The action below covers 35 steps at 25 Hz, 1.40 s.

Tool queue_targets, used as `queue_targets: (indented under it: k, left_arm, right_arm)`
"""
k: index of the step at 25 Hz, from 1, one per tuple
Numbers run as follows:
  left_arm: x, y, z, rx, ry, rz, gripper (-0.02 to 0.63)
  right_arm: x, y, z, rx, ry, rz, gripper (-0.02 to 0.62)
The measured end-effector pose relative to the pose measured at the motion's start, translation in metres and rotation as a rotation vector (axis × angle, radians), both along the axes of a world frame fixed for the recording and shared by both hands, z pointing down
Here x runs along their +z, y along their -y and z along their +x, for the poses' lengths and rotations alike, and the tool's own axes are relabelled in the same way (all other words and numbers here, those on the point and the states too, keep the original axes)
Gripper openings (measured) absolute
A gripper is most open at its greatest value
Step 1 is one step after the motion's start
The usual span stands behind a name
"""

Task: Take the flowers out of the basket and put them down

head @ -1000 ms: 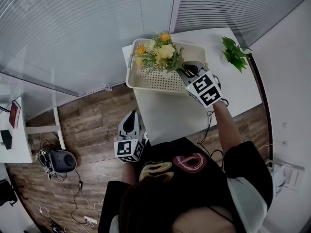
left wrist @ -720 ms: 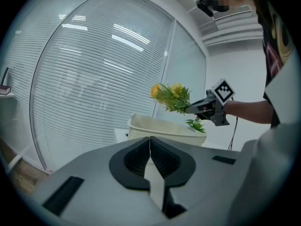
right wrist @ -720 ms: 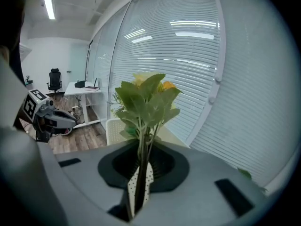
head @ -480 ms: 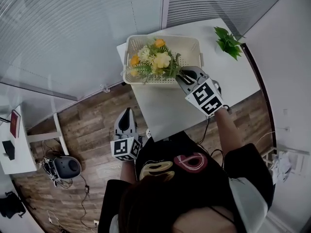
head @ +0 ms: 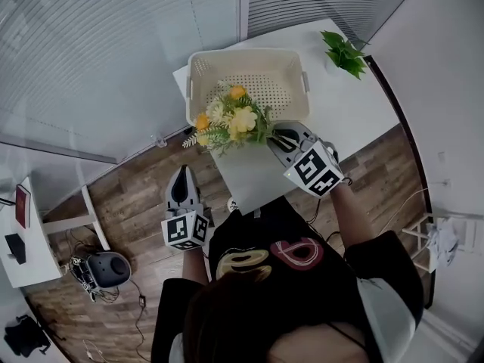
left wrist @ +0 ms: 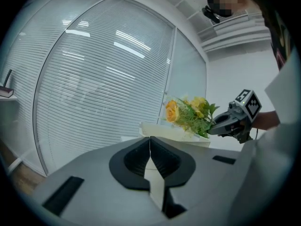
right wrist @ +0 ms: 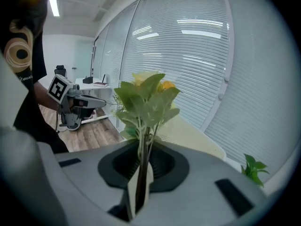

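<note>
Right gripper clenches the flowers by thin stems at the table edge; a slip risks the floor. Left gripper closed, empty.

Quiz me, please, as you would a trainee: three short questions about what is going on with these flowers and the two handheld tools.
1. Which gripper is shut on the stems of the flowers, the person's left or right?
2. True or false: the left gripper has its jaws together with nothing between them.
3. Compared with the basket, the green plant stands: A) inside it; B) outside it, on the table; C) on the floor.

Key
1. The right gripper.
2. True.
3. B.
</note>
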<state>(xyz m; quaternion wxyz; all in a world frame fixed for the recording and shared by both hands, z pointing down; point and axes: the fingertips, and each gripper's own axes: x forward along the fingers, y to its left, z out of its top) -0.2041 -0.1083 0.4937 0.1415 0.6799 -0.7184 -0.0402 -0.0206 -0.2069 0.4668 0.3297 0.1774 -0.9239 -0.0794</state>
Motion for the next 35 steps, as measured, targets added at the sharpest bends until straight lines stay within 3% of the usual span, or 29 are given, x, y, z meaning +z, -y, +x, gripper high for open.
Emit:
queue_targets:
  k: [7,18,25,35]
  left_arm:
    - [-0.005,-0.002,-0.014,-0.011,0.005,0.036,0.018]
    - [-0.001,-0.007,-0.042,-0.064,-0.001,0.017,0.018]
    - [0.005,-0.012,-0.040,-0.063,-0.002,-0.001,0.018]
    - [0.006,0.004,-0.035,-0.050,-0.003,-0.011,0.018]
  right_arm:
    - [0.019,-0.028,0.004,-0.016,-0.034,-0.025,0.041]
    - [0.064,-0.062,0.017,-0.059,-0.102,-0.117,0.042]
    - [0.103,-0.072,0.030,-0.078,-0.161,-0.179,0.041]
    - [0.154,-0.062,0.051,-0.126,-0.329,-0.193,0.041]
